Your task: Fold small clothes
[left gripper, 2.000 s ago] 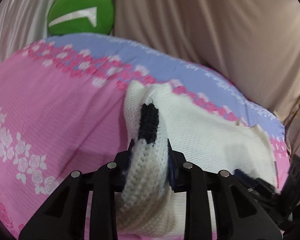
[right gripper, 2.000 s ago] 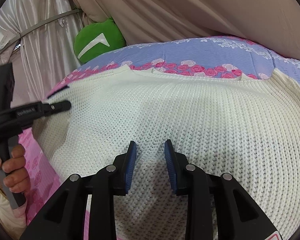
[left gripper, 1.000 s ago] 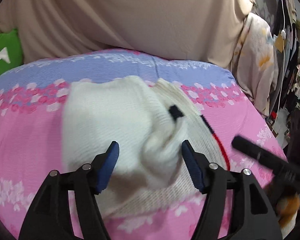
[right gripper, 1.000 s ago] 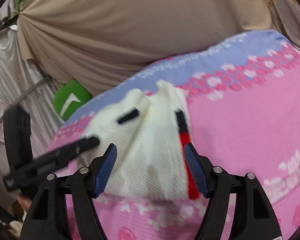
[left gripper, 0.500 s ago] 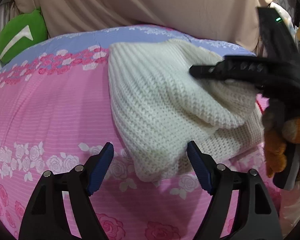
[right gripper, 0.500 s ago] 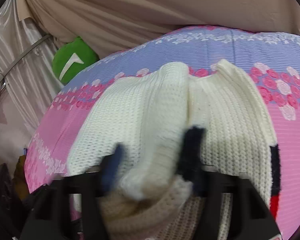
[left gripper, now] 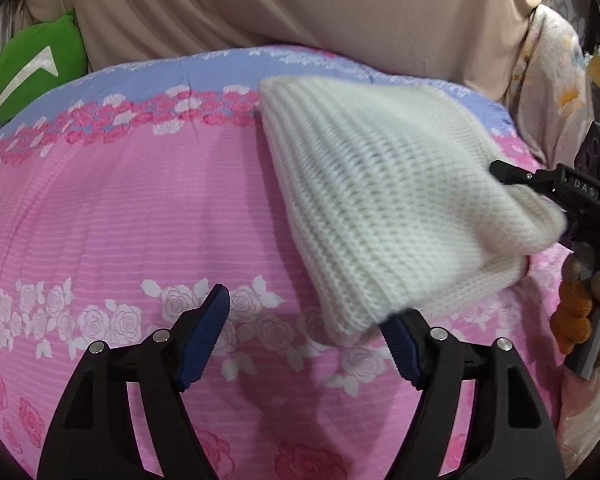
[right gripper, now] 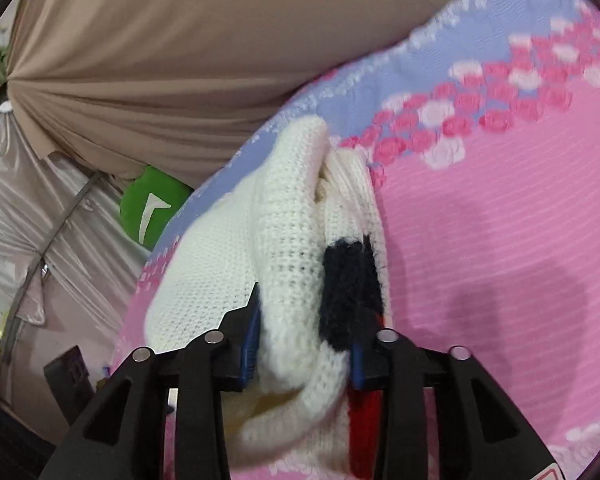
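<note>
A folded cream knitted sweater (left gripper: 384,200) lies on the pink rose-print bedspread (left gripper: 120,216). My left gripper (left gripper: 304,336) is open and empty, just in front of the sweater's near corner. My right gripper (right gripper: 304,344) is shut on the sweater's thick folded edge (right gripper: 288,240), where a black patch and a red stripe (right gripper: 362,432) show. In the left wrist view the right gripper (left gripper: 540,184) grips the sweater's right end, held by a hand in an orange glove (left gripper: 580,304).
A green cushion (left gripper: 32,76) sits at the bed's far left; it also shows in the right wrist view (right gripper: 152,208). A beige curtain (left gripper: 300,4) hangs behind the bed. The bedspread has a lilac band (left gripper: 160,76) at the back. Hanging fabric (left gripper: 560,80) stands at the right.
My left gripper let go of the sweater and drew back, open. My right gripper opened, moved over the folded sweater and closed on its folded edge, lifting that end.
</note>
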Demonstrator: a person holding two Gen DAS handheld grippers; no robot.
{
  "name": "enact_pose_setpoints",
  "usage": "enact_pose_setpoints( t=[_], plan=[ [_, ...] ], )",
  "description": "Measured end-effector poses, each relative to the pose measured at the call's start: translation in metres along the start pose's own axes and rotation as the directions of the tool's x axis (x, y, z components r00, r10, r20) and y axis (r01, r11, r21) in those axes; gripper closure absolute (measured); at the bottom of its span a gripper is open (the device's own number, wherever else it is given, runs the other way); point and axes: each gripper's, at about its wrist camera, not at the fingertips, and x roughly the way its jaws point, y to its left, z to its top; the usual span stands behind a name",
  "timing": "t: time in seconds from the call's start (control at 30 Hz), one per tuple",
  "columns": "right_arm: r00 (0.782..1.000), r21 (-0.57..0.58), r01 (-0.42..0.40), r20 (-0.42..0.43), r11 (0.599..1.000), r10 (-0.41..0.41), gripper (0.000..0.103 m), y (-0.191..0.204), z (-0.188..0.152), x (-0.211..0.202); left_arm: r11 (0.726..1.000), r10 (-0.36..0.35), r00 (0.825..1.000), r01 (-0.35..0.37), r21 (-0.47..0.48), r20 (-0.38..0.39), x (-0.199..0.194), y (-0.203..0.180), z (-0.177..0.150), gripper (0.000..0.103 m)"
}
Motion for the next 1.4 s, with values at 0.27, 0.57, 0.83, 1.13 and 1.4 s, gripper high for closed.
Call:
enact_pose_setpoints(
  t=[0.27, 0.57, 0.83, 1.13, 1.4],
  plan=[
    [0.997, -0.129, -0.034, 0.067, 0.991, 0.043, 0.042, 0.036, -0.023, -0.041, 0.998, -0.065, 0.989, 0.064, 0.006, 0.133, -0.059, -0.006, 0.019, 0.022],
    [0.998, -0.208, -0.014, 0.050, 0.978, 0.025, 0.093, 0.044, -0.035, -0.027, 0.998, -0.034, 0.996, 0.029, -0.062, -0.080, 0.021, -0.008, 0.020, 0.042],
    [0.995, -0.047, 0.057, -0.081, 0.997, -0.061, 0.095, -0.013, -0.046, -0.020, 0.999, -0.015, 0.993, 0.012, -0.030, -0.116, 0.027, -0.004, 0.003, 0.041],
    [0.999, -0.113, 0.029, 0.017, 0.993, -0.027, 0.067, 0.013, -0.022, -0.054, 0.998, -0.050, 0.998, 0.049, -0.032, -0.029, -0.008, -0.008, 0.015, 0.039],
    [0.999, -0.149, 0.036, 0.010, 0.988, -0.035, 0.035, 0.028, 0.048, 0.005, 0.998, -0.035, 0.996, 0.039, -0.053, 0.079, -0.015, -0.018, 0.066, 0.030]
  ],
)
